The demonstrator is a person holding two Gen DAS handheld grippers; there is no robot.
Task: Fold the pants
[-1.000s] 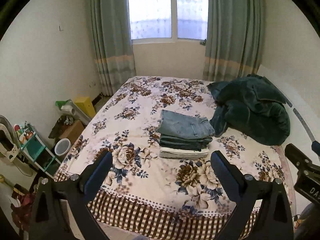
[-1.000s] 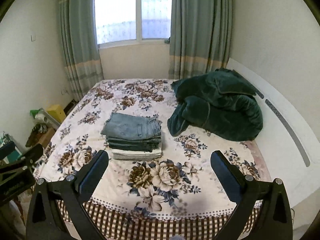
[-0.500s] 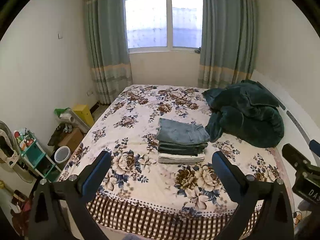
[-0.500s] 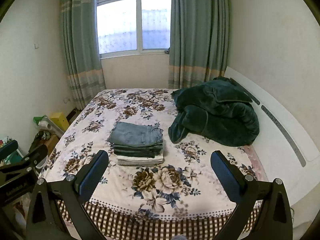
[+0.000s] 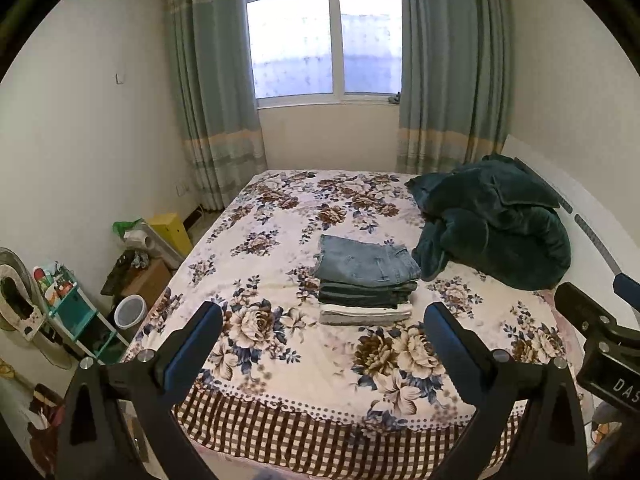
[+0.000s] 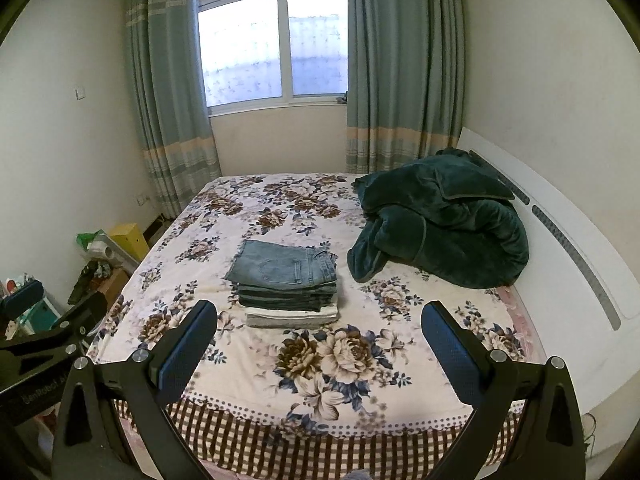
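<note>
A stack of folded pants (image 5: 366,276) lies in the middle of the floral bed (image 5: 280,224), blue jeans on top, darker ones below, a pale pair at the bottom. It also shows in the right wrist view (image 6: 286,280). My left gripper (image 5: 322,344) is open and empty, held back over the foot of the bed, well short of the stack. My right gripper (image 6: 320,342) is open and empty too, at the same distance. The right gripper's body shows at the right edge of the left wrist view (image 5: 600,340).
A crumpled dark green blanket (image 6: 440,216) lies on the bed's right side by the white headboard (image 6: 580,248). Left of the bed on the floor are a yellow box (image 5: 170,230), a white bin (image 5: 130,312) and a teal shelf (image 5: 76,320). Curtains flank the window (image 5: 324,44).
Both grippers have pulled back and up from the bed, so the stack looks smaller and farther away. Both stay open and empty. The stack has not moved.
</note>
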